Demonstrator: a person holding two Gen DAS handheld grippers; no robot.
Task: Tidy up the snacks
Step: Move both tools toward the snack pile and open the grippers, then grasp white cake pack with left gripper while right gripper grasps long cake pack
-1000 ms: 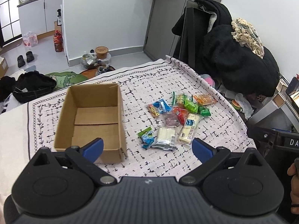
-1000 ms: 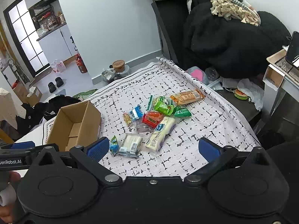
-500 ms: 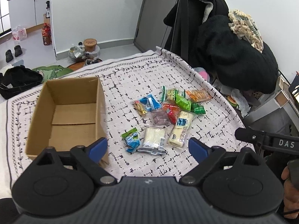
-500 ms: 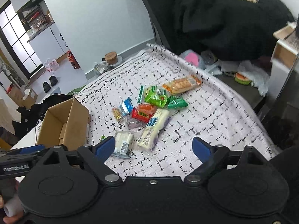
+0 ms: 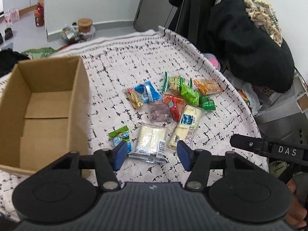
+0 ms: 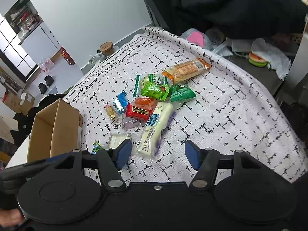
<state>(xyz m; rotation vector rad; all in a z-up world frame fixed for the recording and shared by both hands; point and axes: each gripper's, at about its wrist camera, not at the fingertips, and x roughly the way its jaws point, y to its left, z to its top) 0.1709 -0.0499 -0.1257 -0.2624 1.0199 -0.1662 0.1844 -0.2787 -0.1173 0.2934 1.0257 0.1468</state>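
A pile of several snack packets lies on the patterned tablecloth, to the right of an empty cardboard box. My left gripper hangs just over a clear packet of white snacks. Its jaws are closing, with the packet's near end between the blue pads and untouched. My right gripper hovers over the near end of a long cream cake packet, also closing with no contact. Behind these lie a red packet, green packets, a blue packet and an orange cracker packet.
The cardboard box stands left of the pile. The cloth's edge curves down on the right. Black clothes are heaped on a chair beyond it. Jars and a bottle stand on the floor behind.
Both grippers have come down and forward toward the near end of the snack pile. Their jaws have narrowed from wide apart to about half that width.
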